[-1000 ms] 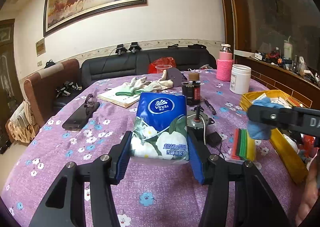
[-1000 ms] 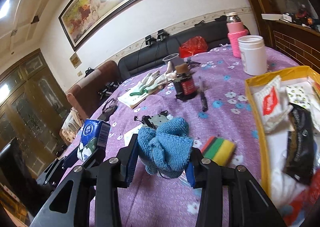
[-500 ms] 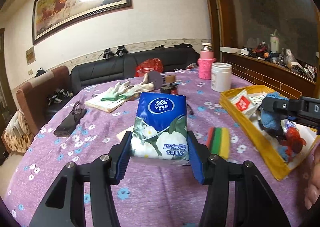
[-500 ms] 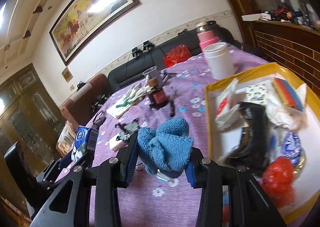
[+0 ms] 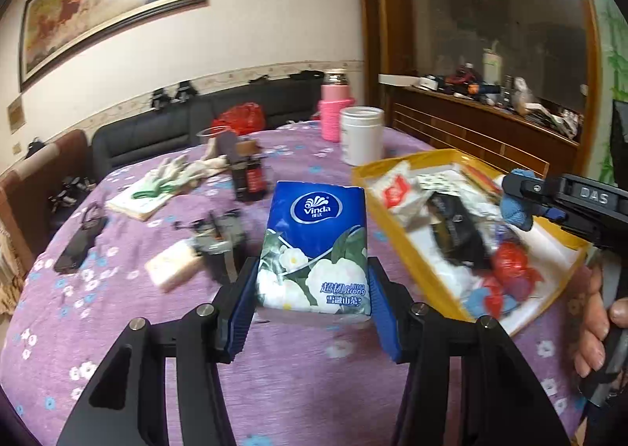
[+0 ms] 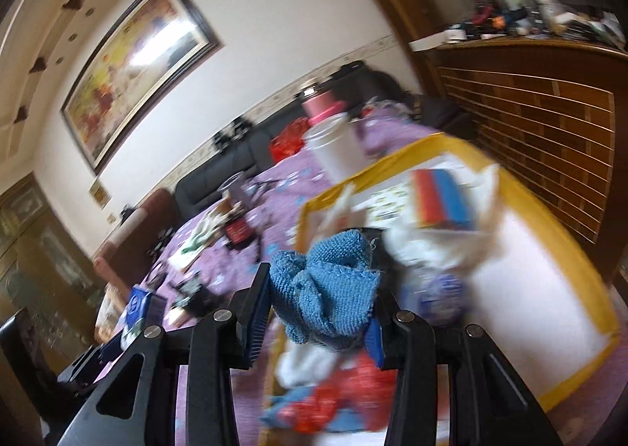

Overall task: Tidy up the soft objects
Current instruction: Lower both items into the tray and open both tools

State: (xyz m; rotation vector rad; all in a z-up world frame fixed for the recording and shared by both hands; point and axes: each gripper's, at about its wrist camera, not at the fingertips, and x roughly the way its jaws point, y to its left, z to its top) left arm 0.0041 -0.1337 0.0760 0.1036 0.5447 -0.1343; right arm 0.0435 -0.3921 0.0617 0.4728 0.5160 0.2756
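Observation:
My left gripper (image 5: 314, 308) is shut on a blue Vinda tissue pack (image 5: 316, 242) and holds it above the purple tablecloth, left of the yellow tray (image 5: 396, 238). My right gripper (image 6: 318, 308) is shut on a blue cloth (image 6: 325, 281) and holds it over the yellow tray (image 6: 545, 218), which contains several soft items and packets. The right gripper also shows in the left wrist view (image 5: 522, 202), over the tray's right side, with the cloth (image 5: 516, 208) in it.
On the table lie white gloves (image 5: 176, 175), a dark bottle (image 5: 249, 179), a white jar (image 5: 361, 134), a pink flask (image 5: 333, 112), a black gadget (image 5: 216, 238), a sponge block (image 5: 172, 269) and a black case (image 5: 78, 242). A wooden sideboard (image 5: 490, 128) stands right.
Both grippers have swung right toward the yellow tray. The right gripper with the blue cloth now hangs over the tray. The left still holds the tissue pack.

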